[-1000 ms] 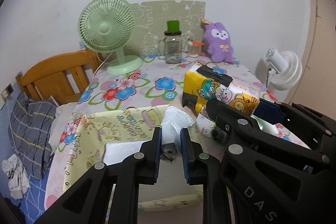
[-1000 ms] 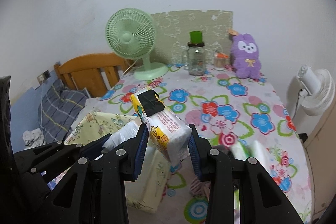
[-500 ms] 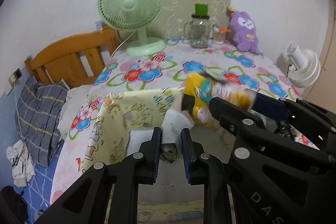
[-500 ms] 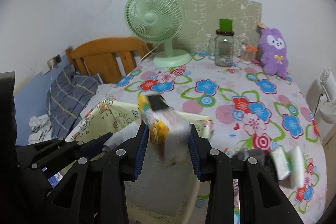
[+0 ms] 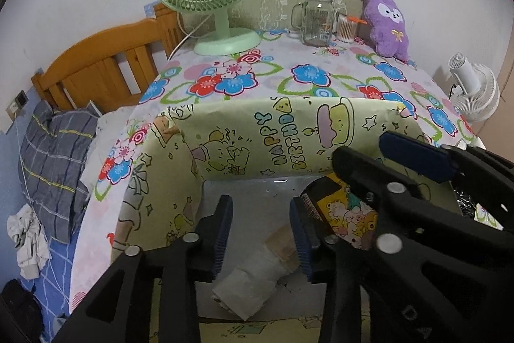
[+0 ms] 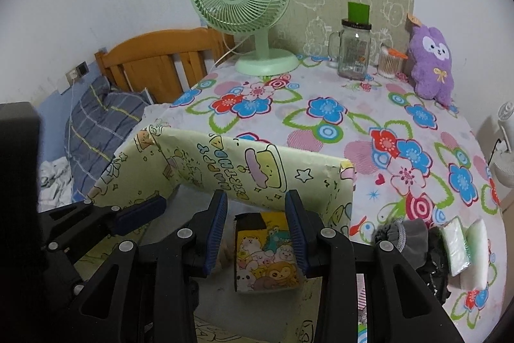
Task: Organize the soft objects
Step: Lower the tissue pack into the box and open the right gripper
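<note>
Left gripper (image 5: 260, 233), jaws just parted and gripping nothing, hangs over a white roll (image 5: 253, 282) lying in the box (image 5: 257, 134). Right gripper (image 6: 255, 233) is partly open around the yellow tissue pack (image 6: 263, 253) inside that box; contact unclear.

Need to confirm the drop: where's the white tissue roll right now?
In the left wrist view, the white tissue roll lies on the floor of the birthday-print box, below the left gripper, left of the cartoon tissue pack.
</note>
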Available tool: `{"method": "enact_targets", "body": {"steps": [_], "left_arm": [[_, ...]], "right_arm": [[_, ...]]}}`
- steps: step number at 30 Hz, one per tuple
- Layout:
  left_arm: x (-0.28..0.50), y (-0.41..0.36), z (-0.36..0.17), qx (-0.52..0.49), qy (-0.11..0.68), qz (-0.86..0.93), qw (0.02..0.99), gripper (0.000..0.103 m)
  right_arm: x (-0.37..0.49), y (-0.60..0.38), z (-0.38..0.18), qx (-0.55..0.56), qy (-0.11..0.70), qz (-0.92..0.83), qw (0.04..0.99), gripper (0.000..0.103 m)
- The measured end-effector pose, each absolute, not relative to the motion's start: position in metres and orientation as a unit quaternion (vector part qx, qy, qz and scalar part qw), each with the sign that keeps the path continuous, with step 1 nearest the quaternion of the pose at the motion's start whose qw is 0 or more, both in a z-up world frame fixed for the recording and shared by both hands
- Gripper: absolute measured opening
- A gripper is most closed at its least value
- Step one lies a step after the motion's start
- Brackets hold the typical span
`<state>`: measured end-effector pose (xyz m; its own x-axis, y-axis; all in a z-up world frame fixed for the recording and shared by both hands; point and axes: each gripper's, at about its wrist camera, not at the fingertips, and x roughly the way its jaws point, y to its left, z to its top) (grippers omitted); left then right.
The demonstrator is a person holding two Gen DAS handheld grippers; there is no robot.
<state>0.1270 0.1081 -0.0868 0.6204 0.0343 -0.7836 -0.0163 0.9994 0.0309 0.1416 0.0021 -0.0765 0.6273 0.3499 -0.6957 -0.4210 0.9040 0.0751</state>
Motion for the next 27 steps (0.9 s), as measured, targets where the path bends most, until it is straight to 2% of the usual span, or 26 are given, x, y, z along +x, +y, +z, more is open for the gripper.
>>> {"method": "enact_targets", "body": {"steps": [4,10,17,18,20,23,27], "left_arm": [[0.129,0.105,-0.09,0.012,0.439,0.004,0.898,0.051],[0.132,0.1,-0.087,0.023,0.429,-0.009,0.903,0.056],[0.129,0.096,-0.081,0.022,0.425,-0.005,0.905,0.075],[0.128,0.095,-0.079,0.022,0.423,-0.005,0.906,0.076],[0.125,0.095,-0.075,0.014,0.418,-0.009,0.908,0.077],[0.119,0.093,-0.07,0.006,0.411,-0.011,0.911,0.081],[0.111,0.088,-0.06,0.01,0.395,-0.008,0.918,0.09]], "right_arm": [[0.144,0.002,-0.079,-0.054,0.39,0.204,0.896,0.042],[0.145,-0.005,-0.078,-0.061,0.384,0.184,0.903,0.041],[0.144,-0.012,-0.073,-0.049,0.39,0.189,0.9,0.042],[0.143,-0.012,-0.072,-0.049,0.389,0.189,0.9,0.044],[0.14,-0.015,-0.068,-0.048,0.384,0.187,0.903,0.059],[0.132,-0.018,-0.06,-0.044,0.37,0.191,0.908,0.068],[0.123,-0.024,-0.05,-0.043,0.355,0.189,0.914,0.076]]}}
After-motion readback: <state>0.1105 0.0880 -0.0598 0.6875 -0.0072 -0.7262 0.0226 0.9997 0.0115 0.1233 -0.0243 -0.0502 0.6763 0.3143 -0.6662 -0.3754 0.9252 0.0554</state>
